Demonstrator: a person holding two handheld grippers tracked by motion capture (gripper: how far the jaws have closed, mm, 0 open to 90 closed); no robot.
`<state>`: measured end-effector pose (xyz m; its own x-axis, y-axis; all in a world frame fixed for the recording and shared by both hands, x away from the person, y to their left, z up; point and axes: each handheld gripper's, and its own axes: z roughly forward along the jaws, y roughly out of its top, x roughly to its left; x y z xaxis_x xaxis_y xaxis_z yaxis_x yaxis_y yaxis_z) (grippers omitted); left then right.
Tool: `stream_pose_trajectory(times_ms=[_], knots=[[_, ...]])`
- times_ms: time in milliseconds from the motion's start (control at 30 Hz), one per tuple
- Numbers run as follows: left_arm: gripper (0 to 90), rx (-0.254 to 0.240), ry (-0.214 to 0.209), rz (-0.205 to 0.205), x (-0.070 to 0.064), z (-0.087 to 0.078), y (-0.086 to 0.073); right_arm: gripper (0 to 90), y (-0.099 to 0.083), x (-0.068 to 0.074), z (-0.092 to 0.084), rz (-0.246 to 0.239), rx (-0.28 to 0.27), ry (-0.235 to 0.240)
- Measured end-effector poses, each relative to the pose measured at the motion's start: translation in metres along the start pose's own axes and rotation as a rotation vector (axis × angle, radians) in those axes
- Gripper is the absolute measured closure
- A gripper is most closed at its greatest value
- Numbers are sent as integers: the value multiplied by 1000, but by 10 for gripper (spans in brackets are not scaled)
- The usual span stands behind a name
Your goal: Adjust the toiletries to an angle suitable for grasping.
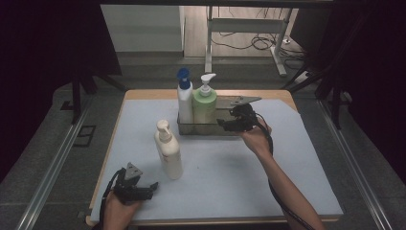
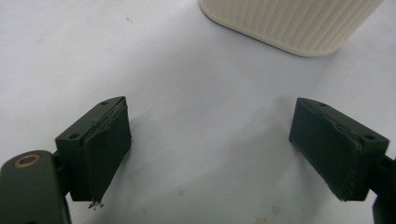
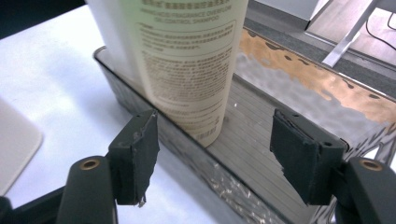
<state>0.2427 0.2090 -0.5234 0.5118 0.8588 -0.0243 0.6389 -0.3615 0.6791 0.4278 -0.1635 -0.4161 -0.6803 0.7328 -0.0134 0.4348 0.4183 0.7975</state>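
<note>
A clear tray [image 1: 225, 128] stands at the back of the white mat and holds a white bottle with a blue cap [image 1: 185, 98] and a green pump bottle [image 1: 204, 103], both upright. My right gripper [image 1: 224, 123] hovers at the tray's front right, open; in the right gripper view its jaws [image 3: 215, 121] straddle the tray's wall [image 3: 261, 154] beside the green bottle [image 3: 187, 60] without touching it. A cream pump bottle [image 1: 168, 151] stands alone on the mat. My left gripper [image 1: 149, 189] rests low near the front left, open, with the cream bottle's ribbed base [image 2: 289, 23] just ahead of its empty jaws [image 2: 210, 112].
The mat [image 1: 230, 177] covers most of a wooden table, whose edge shows at the back [image 1: 153, 94]. The right half of the tray holds nothing. Beyond the table are a floor, a white desk frame [image 1: 249, 28] and loose cables [image 1: 258, 43].
</note>
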Motion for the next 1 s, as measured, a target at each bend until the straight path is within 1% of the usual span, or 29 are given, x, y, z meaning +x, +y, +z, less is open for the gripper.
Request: stream_pose_trajectory(times_ms=[300, 433, 567, 633, 733, 867, 1000], knots=[[127, 0, 0, -1, 0, 0, 0, 234, -10, 7, -28, -24, -14, 39], [126, 0, 0, -1, 0, 0, 0, 194, -16, 10, -40, -44, -8, 43], [127, 0, -1, -2, 0, 0, 0, 144, -24, 13, -50, -52, -1, 52], [126, 0, -1, -2, 0, 0, 0, 135, -30, 14, -55, -61, 1, 53], [127, 0, -1, -2, 0, 0, 0, 114, -39, 14, -62, -61, 1, 56], [126, 0, -1, -3, 0, 0, 0, 42, -54, 12, -70, -65, 18, 48], [126, 1, -1, -2, 0, 0, 0, 0, -70, 8, -77, -43, 29, 47]])
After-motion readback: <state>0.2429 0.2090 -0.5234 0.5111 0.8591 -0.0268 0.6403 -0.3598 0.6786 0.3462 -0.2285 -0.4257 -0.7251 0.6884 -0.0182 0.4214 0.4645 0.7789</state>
